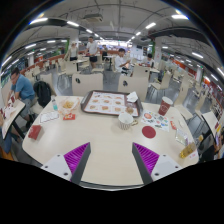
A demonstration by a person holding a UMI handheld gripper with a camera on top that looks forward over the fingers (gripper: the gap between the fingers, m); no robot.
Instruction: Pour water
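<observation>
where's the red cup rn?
In the gripper view the red cup stands on the far right part of the round table, beyond the open gripper, right of the tray and behind the red plate.

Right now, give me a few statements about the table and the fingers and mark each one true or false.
1. The gripper has its fingers open with nothing between them. True.
2. A tray lies on the round table beyond the fingers. True.
3. The fingers are closed around a cup. False: the white cup stands on the table, well ahead of them.
4. A red round item lies on the table. True.
5. Nobody is in the room. False: a person sits beside the table.
</observation>
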